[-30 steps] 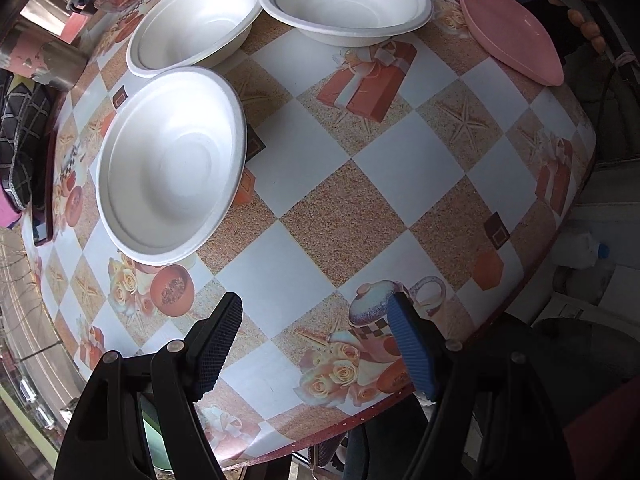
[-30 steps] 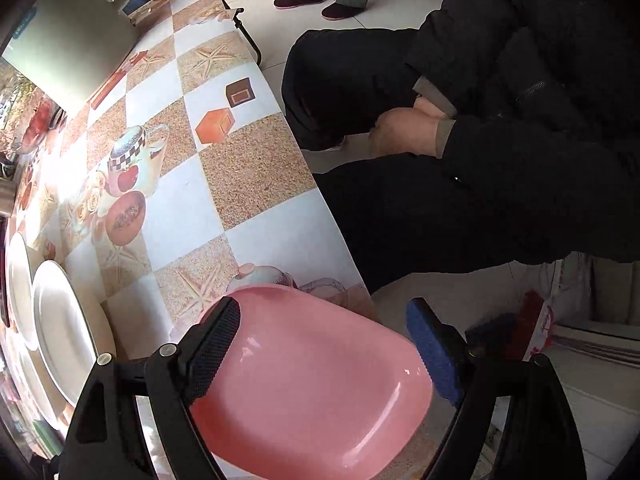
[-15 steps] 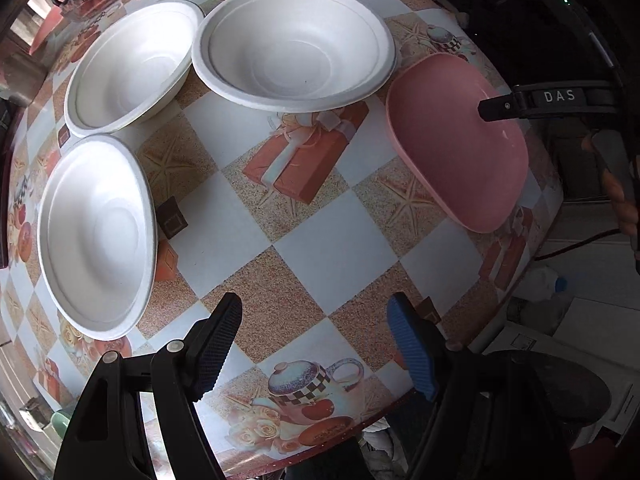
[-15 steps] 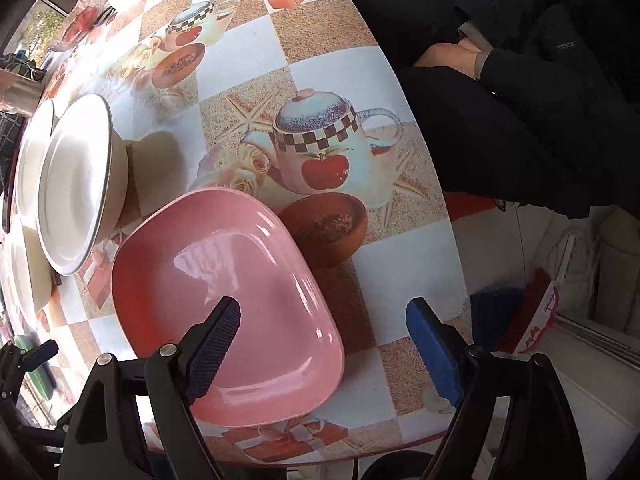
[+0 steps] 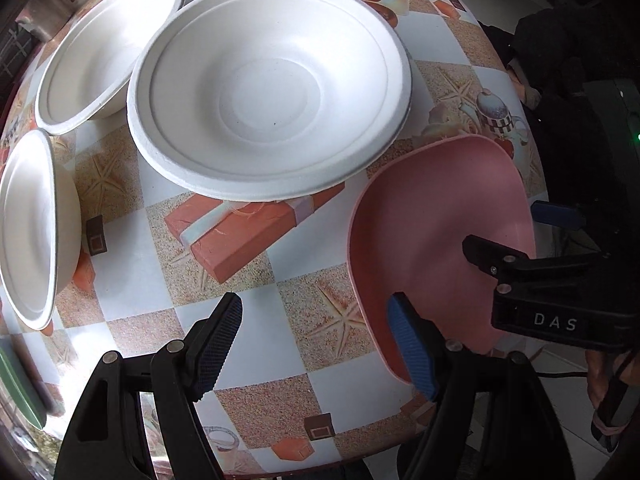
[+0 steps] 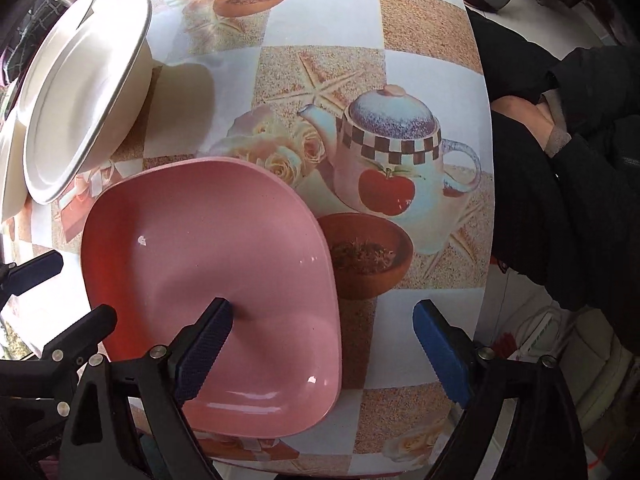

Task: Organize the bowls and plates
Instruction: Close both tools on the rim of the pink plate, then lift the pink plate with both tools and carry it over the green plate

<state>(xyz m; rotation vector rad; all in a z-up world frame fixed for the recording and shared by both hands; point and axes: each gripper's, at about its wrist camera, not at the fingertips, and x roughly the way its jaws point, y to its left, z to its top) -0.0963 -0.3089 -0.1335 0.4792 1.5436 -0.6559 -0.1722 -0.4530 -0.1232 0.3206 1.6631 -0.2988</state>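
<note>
A pink square plate (image 6: 212, 260) lies flat on the patterned table near its edge. My right gripper (image 6: 322, 348) hangs over the plate's right rim, one finger above the plate's inside and the other outside it. Its jaws are opening and no pad presses on the plate. My left gripper (image 5: 316, 344) is open at the plate's (image 5: 440, 232) opposite rim, its blue pad (image 5: 412, 348) just over that rim. Three white bowls stand beyond: a middle one (image 5: 272, 92), one behind it (image 5: 104, 52), and one at the left (image 5: 28, 224). The right gripper (image 5: 504, 224) also shows across the plate.
A person in dark clothes (image 6: 560, 160) sits close against the table's edge (image 6: 486, 200) on the right. A green object (image 5: 16, 392) lies at the left border. The nearest white bowl (image 6: 80, 92) stands a short way from the plate. My left gripper (image 6: 82, 286) shows at the left.
Both grippers have swung in over the pink plate from either side and come lower. The right gripper's jaws have spread wider. The plate and the bowls stay on the table.
</note>
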